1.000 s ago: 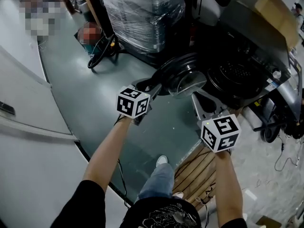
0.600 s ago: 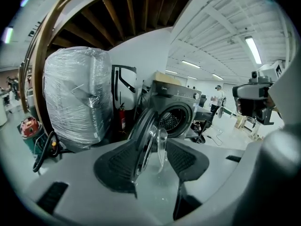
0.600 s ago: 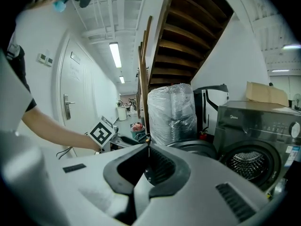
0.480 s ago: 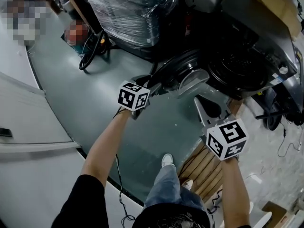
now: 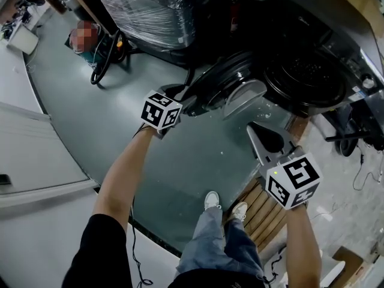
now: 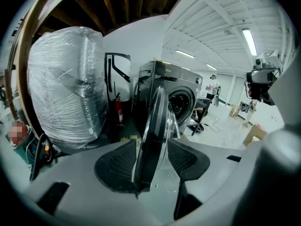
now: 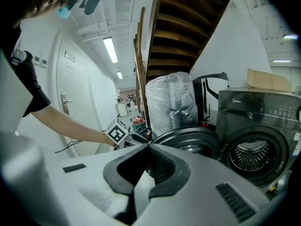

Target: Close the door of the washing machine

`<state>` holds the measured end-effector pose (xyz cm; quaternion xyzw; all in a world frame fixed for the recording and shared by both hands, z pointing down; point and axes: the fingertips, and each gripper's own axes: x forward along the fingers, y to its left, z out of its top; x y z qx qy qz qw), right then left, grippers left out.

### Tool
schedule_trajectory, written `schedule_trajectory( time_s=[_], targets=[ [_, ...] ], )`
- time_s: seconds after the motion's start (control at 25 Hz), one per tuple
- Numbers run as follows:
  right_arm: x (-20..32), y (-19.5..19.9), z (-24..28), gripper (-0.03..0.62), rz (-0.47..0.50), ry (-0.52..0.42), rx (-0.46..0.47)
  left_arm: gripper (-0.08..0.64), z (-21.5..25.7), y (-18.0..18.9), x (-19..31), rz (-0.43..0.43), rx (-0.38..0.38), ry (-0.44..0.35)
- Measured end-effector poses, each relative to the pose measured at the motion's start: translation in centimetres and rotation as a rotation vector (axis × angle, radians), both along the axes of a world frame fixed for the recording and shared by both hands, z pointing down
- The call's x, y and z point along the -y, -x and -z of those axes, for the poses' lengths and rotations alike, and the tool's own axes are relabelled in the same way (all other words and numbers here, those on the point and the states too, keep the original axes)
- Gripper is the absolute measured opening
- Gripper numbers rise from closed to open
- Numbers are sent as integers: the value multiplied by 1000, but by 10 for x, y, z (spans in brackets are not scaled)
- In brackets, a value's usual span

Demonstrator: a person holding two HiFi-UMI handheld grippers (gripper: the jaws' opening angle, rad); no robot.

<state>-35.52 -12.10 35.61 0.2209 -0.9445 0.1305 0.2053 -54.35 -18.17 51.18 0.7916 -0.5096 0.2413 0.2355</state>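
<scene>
The washing machine's round door (image 5: 231, 92), a dark ring with a clear domed glass in its middle, stands swung wide open, out over the grey-green floor (image 5: 174, 161). It hangs at the front of the dark grey front-loading washing machine (image 5: 312, 71), to the left of the drum opening (image 7: 254, 157), where perforated metal shows inside. In the left gripper view the door is seen edge-on, a thin dark rim with the glass bulging towards the machine.

The left tool (image 5: 186, 104) is at the door's outer rim. Its jaws are opening, with the rim standing between the two ribbed pads (image 6: 117, 166); the rim lies against the left pad, while the other pad is clear of it. The right tool (image 5: 262, 138) hangs apart from the door, over the floor near some wooden slats (image 5: 261, 206). Its jaws are pressed together at the tips with nothing between them.

A large bundle wrapped in clear plastic film (image 5: 150, 8) stands behind the door, left of the machine.

Compared with a second ago, the left tool has gone further along the floor towards the machine and now sits right at the door's rim. The right tool has drifted towards the lower right of the head view. The door stands swung out much as before.
</scene>
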Motion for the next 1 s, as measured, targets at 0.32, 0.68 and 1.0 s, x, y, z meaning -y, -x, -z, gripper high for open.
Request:
schedule_trajectory(
  time_s=[0.32, 0.68, 1.0],
  targets=[
    [4, -4, -29, 21, -28, 50, 4, 217, -29, 1, 11, -78, 23, 25],
    [3, -19, -47, 21, -81, 114, -8, 105, -36, 1, 16, -114, 106, 55],
    [-13, -43, -57, 21, -118, 134, -16, 92, -37, -23, -1, -122, 84, 109]
  ],
)
